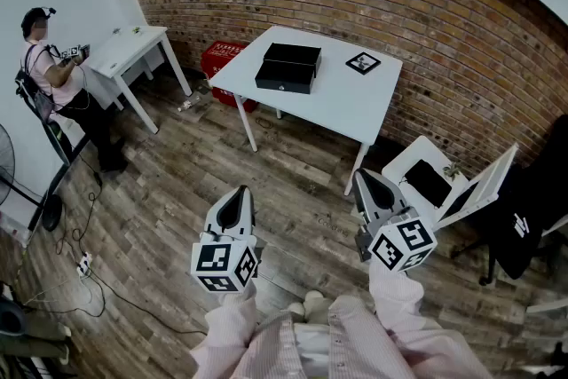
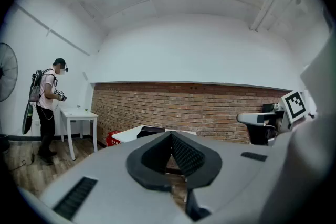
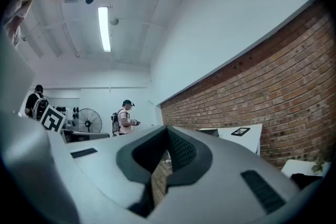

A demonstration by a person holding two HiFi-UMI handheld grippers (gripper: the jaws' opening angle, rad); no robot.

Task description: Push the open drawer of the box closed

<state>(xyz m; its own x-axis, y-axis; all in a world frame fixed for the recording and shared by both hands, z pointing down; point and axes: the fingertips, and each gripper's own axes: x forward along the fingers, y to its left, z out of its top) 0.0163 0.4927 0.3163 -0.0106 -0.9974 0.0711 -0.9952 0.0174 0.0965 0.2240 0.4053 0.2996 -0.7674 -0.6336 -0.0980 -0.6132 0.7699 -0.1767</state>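
1. Grey left tongs [image 1: 234,198] and right tongs [image 1: 371,184] sit nearest, each pressed together on nothing.
2. Wooden floor [image 1: 266,164] separates them from the white surface [image 1: 355,102].
3. Well apart, the black box [image 1: 293,55] rests there, and its drawer [image 1: 284,77] seems to jut this way. Approach first, then push the front squarely.

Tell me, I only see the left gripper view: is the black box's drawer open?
Observer: It looks so. In the head view the black box has its drawer pulled out toward us.
Operator: What else is on that table?
Observer: A square marker card lies to the right of the box.
Operator: Is my other gripper holding something?
Observer: No, the right gripper is shut and empty.
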